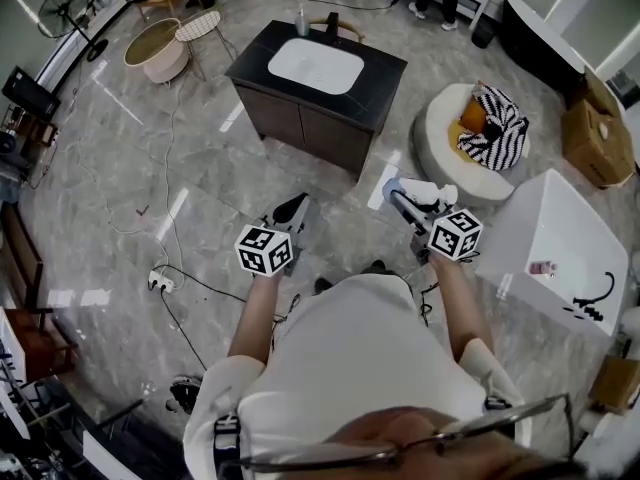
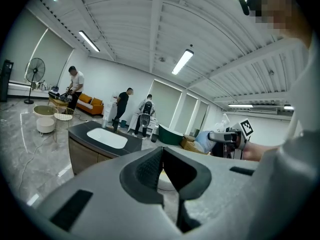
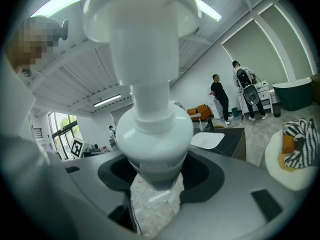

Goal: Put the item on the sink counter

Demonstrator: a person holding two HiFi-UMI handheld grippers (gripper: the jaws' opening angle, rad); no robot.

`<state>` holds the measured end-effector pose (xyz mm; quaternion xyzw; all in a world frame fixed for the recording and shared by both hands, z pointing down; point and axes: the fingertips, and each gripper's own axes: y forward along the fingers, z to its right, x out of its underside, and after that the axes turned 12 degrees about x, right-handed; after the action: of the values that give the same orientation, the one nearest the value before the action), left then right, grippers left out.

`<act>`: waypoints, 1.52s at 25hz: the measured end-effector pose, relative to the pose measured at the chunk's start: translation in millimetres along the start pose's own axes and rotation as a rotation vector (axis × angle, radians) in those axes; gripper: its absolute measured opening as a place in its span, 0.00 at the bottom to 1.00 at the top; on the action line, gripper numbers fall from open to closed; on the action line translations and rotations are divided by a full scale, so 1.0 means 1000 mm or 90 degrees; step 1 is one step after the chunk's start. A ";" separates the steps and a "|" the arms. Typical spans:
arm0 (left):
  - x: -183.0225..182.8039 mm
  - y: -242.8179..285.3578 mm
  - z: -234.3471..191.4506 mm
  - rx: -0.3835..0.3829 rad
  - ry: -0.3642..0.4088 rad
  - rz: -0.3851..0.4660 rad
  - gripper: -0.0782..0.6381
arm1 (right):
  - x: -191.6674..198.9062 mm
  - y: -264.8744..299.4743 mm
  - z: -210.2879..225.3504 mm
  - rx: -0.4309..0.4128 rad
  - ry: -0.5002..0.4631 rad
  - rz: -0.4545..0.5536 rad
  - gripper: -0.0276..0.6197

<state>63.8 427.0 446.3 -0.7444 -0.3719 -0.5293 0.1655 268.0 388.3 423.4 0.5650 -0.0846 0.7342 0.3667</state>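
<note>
Pump bottle (image 3: 151, 129) is up in the air, clamped in my right gripper (image 1: 400, 203). My fingers stand wide apart and press on both sides of it just below its rounded shoulder. Its long axis runs from bottom to top across my right gripper view. The white neck and the broad pump head loom high and close to the camera, and the lower body tapers down between my pads towards the floor. From the head view the white top (image 1: 437, 192) leans back over the gripper and a pale blue part shows at the front end, by the fingertips.

My left gripper (image 2: 162, 170) has its fingers pressed together with nothing between them. It hangs level with the right one, and the two are well apart in front of me.

The sink counter (image 1: 378, 80), a dark cabinet with a white basin (image 1: 315, 65) sunk into its top, stands on the marble floor (image 1: 190, 158) ahead of both grippers and well apart from the bottle.
</note>
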 end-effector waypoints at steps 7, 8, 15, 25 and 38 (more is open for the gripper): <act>0.002 -0.010 -0.005 0.006 -0.004 0.001 0.12 | 0.011 0.002 -0.012 0.006 -0.001 -0.012 0.43; 0.001 -0.011 -0.006 0.006 -0.005 0.001 0.12 | 0.011 0.004 -0.012 0.006 -0.003 -0.013 0.43; 0.001 -0.005 -0.025 -0.005 -0.015 -0.001 0.12 | 0.004 0.027 -0.011 -0.012 -0.016 -0.019 0.43; -0.019 0.030 -0.070 -0.033 -0.014 -0.001 0.12 | -0.017 0.092 0.020 -0.042 -0.033 -0.037 0.43; -0.061 0.122 -0.113 -0.062 0.000 -0.005 0.12 | -0.070 0.164 0.103 -0.080 -0.024 -0.045 0.43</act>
<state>67.6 250.2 451.8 -0.7504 -0.3482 -0.5474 0.1268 249.5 183.9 444.0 0.5571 -0.1174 0.7034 0.4257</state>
